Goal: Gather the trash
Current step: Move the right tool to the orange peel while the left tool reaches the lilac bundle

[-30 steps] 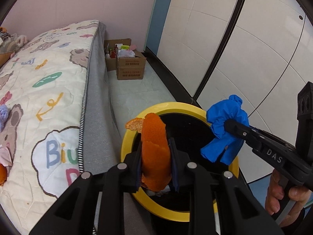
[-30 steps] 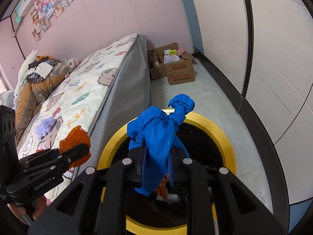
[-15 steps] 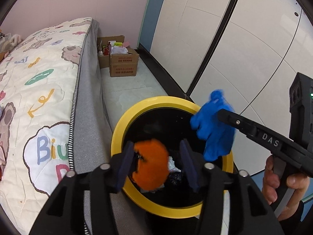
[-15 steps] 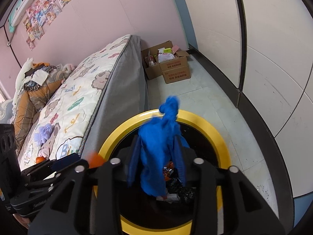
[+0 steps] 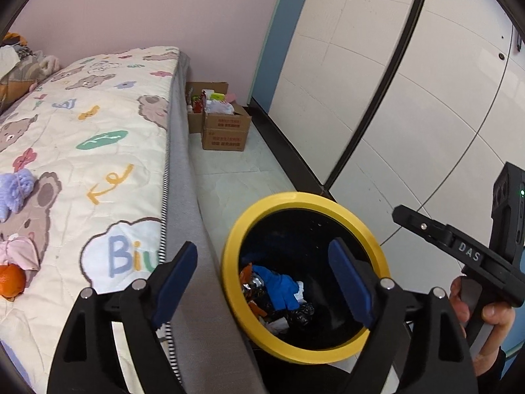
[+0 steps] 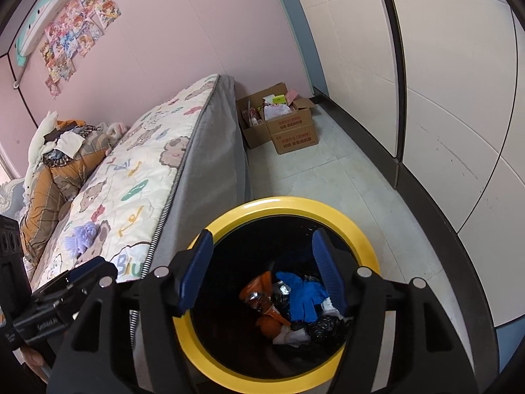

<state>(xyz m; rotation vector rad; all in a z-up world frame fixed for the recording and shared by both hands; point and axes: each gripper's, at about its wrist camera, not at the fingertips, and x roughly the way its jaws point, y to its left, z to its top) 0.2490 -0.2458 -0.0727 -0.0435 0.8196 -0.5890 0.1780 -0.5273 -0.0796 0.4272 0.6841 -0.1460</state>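
Both grippers hang over the bin (image 6: 288, 203), a black bin with a yellow rim that stands on the pale floor (image 6: 315, 170) tight against the grey side of the bed (image 6: 213, 151). The left gripper (image 5: 262, 282) has its blue-padded fingers (image 5: 174, 275) spread wide and opening further, with nothing between them; one finger sits over the edge of the bed, the other over the mouth of the bin. The right gripper (image 6: 262, 269) is over the bin too, its jaws also opening and empty, less wide than the left pair. Down inside the bin lies the trash: a crumpled blue glove (image 6: 305, 295) on top of the heap, an orange peel (image 6: 262, 287) just beside it, and under them some silvery wrapper, white paper and black plastic. From the left camera the blue glove (image 5: 279, 285) shows at the bottom of the bin, and the hand (image 5: 482, 312) holding the right gripper is at the far right. On the bed's bear-print quilt (image 5: 82, 151) there is a small lilac knitted thing (image 5: 16, 190), a pink scrap of cloth (image 5: 19, 252) and an orange ball-like object (image 5: 11, 279) near the edge. At the foot of the bed, against the pink wall, stand open cardboard boxes (image 6: 288, 128) filled with odds and ends.
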